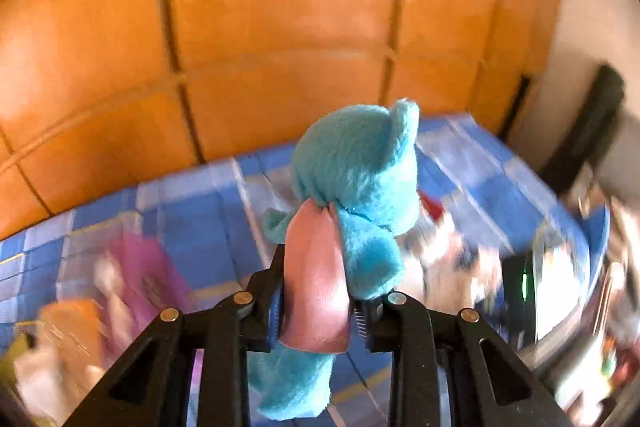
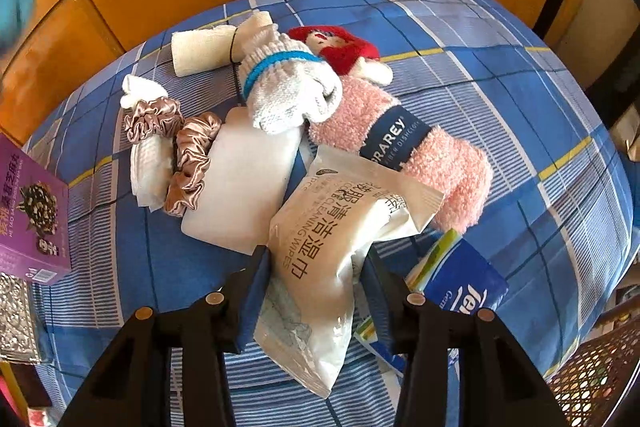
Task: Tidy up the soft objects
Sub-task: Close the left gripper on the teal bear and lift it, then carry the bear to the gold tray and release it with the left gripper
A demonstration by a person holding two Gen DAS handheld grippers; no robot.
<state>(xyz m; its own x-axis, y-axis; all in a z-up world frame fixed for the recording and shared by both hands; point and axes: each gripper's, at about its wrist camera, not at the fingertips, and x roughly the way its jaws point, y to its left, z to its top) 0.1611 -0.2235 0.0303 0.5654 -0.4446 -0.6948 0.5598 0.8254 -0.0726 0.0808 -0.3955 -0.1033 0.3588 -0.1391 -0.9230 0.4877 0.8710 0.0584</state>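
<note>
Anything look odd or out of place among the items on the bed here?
Mostly a jumble: the white sock lies across the pink sock and a white pad, with scrunchies strewn beside them. The purple box, a rigid carton, looks out of place among soft things. Nothing looks damaged or spilled.

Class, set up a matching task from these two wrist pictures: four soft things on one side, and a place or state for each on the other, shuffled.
Things:
1. turquoise plush toy
2. pack of cleaning wipes
3. white sock with blue band
4. pink fluffy socks

Places or states:
A. wrapped in a dark paper band
B. between the fingers of the right hand-held gripper
C. clamped in the left hand-held gripper, off the bed
D. lying across the red-haired doll

Pairs: 1-C, 2-B, 3-D, 4-A
</note>
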